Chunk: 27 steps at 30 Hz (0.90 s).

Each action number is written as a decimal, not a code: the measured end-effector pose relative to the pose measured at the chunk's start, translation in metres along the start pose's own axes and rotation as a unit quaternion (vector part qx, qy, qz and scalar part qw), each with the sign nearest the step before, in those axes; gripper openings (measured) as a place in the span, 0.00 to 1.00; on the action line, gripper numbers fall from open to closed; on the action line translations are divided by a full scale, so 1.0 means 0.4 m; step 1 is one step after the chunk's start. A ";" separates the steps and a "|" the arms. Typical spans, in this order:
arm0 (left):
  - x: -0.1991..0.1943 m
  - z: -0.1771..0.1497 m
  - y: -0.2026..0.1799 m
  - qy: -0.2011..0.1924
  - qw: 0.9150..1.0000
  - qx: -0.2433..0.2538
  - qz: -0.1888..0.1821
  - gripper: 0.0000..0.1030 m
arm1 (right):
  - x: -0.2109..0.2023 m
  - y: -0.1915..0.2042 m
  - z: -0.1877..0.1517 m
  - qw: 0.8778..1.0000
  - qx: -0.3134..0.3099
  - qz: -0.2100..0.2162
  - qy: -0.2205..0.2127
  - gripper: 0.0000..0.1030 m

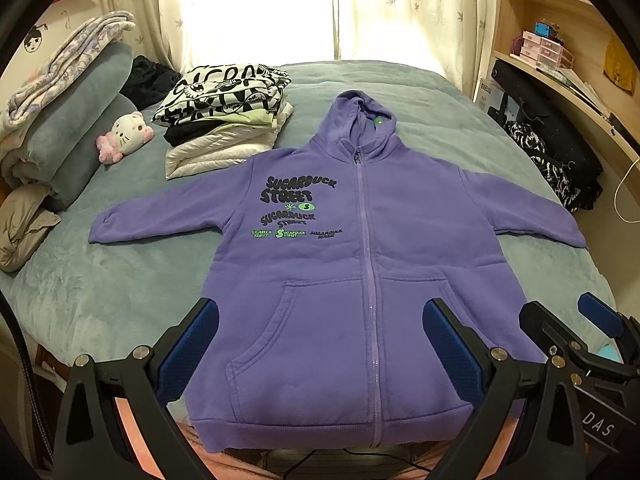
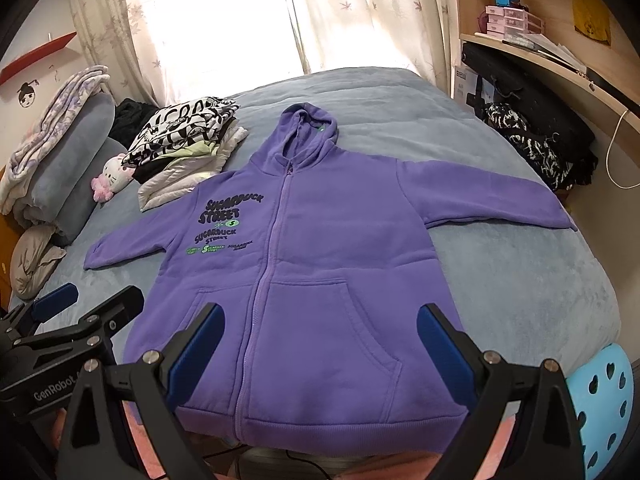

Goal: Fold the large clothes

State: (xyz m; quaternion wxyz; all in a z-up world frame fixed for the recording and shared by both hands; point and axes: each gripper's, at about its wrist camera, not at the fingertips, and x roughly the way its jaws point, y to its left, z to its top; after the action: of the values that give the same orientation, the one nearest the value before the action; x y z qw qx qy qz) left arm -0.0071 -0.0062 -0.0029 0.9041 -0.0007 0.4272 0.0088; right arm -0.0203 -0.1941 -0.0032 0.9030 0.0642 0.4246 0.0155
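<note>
While both tools, left tool (image 1: 320,344) and right tool (image 2: 320,344), were held agape and empty, the purple hoodie (image 1: 360,240) was laid flat on the bed (image 1: 120,288); thick fleece could be bunched if only one layer were pinched.

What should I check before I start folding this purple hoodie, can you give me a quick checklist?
1. Hoodie lies flat, front up, zipped: ok.
2. Both sleeves spread out to the sides: ok.
3. Left gripper open, holding nothing: ok.
4. Right gripper open, holding nothing: ok.
5. One sleeve clear of the folded pile: not ok, its shoulder end lies over the edge of the pile's bottom white garment.
6. Hem fully on the bed: cannot tell, it lies at the near edge.
</note>
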 end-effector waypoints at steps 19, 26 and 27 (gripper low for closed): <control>0.034 0.025 -0.021 0.006 1.000 -0.004 -0.001 0.98 | 0.032 -0.011 0.017 1.000 0.002 -0.004 -0.005 0.95; 0.066 0.056 -0.034 0.012 1.000 -0.003 -0.002 0.98 | 0.052 -0.025 0.028 1.000 0.008 -0.007 -0.007 0.95; 0.069 0.058 -0.036 0.012 1.000 -0.003 -0.001 0.98 | 0.053 -0.026 0.029 1.000 0.008 -0.008 -0.007 0.95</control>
State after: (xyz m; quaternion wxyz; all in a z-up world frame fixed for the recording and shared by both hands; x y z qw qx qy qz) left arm 0.0288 -0.0201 -0.0095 0.8989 -0.0041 0.4381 0.0088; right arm 0.0019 -0.2038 -0.0136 0.9056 0.0687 0.4185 0.0045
